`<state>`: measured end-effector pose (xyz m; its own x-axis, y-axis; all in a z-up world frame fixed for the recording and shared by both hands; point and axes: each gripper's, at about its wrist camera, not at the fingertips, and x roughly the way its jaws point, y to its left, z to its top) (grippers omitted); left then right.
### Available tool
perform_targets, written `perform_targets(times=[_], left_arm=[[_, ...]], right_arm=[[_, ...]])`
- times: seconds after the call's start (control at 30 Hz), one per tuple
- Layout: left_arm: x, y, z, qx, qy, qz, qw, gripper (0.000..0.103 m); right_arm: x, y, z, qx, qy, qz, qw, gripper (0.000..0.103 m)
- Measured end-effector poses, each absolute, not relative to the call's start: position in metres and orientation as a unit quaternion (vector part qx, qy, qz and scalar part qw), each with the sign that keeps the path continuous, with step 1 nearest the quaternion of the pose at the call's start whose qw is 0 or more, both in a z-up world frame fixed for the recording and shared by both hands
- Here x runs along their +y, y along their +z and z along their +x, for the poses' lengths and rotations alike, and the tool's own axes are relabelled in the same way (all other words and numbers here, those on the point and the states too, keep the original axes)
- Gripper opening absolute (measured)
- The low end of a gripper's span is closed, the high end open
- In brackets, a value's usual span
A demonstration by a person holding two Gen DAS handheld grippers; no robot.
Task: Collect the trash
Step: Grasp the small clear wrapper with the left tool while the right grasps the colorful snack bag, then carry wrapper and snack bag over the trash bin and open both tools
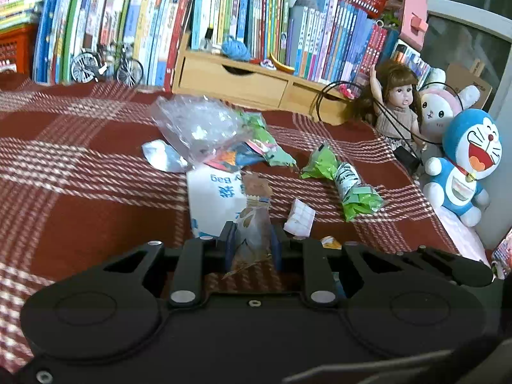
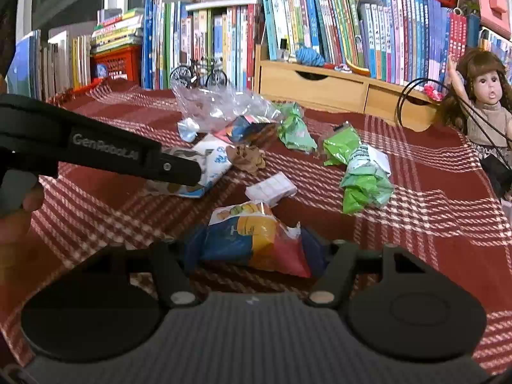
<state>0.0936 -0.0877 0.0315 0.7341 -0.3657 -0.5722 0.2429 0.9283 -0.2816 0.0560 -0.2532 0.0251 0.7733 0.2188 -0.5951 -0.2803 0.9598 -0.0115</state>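
Note:
Trash lies scattered on a red plaid cloth [image 1: 80, 172]. In the left wrist view my left gripper [image 1: 252, 238] is shut on a clear wrapper with brown print [image 1: 254, 224], just above a white bag with blue lettering [image 1: 214, 198]. The right wrist view shows my right gripper [image 2: 256, 251] with its pads pressed against both ends of a puffy blue, yellow and red snack bag [image 2: 252, 240]. Beyond lie a small white box [image 2: 272, 188], green wrappers [image 2: 361, 172], a crumpled brown wrapper [image 2: 246, 156] and a clear plastic bag [image 2: 217, 105].
Books [image 2: 224, 32] line the back behind a wooden drawer unit [image 2: 320, 83] and a model bicycle [image 2: 198, 73]. A doll [image 1: 396, 102], a white rabbit toy [image 1: 438, 112] and a blue cat toy [image 1: 464, 163] stand at the right edge. A hand [image 2: 19, 211] holds the left gripper.

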Motion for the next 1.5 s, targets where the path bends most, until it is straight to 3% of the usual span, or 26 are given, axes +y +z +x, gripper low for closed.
perform_targets(times=[0.4, 0.8, 1.5], left_arm=[[-0.059, 0.049, 0.037, 0.297, -0.156, -0.057, 0.94, 0.021], [-0.034, 0.05, -0.037, 0.319, -0.138, -0.029, 0.937, 0.021], [0.007, -0.003, -0.181, 0.373, -0.157, -0.05, 0.913, 0.022]], right_arm=[[-0.236, 0.044, 0.015, 0.285, 0.132, -0.06, 0.947, 0.061], [-0.214, 0.061, -0.046, 0.267, 0.154, -0.046, 0.95, 0.061], [-0.19, 0.038, -0.172, 0.291, 0.196, -0.023, 0.936, 0.061]])
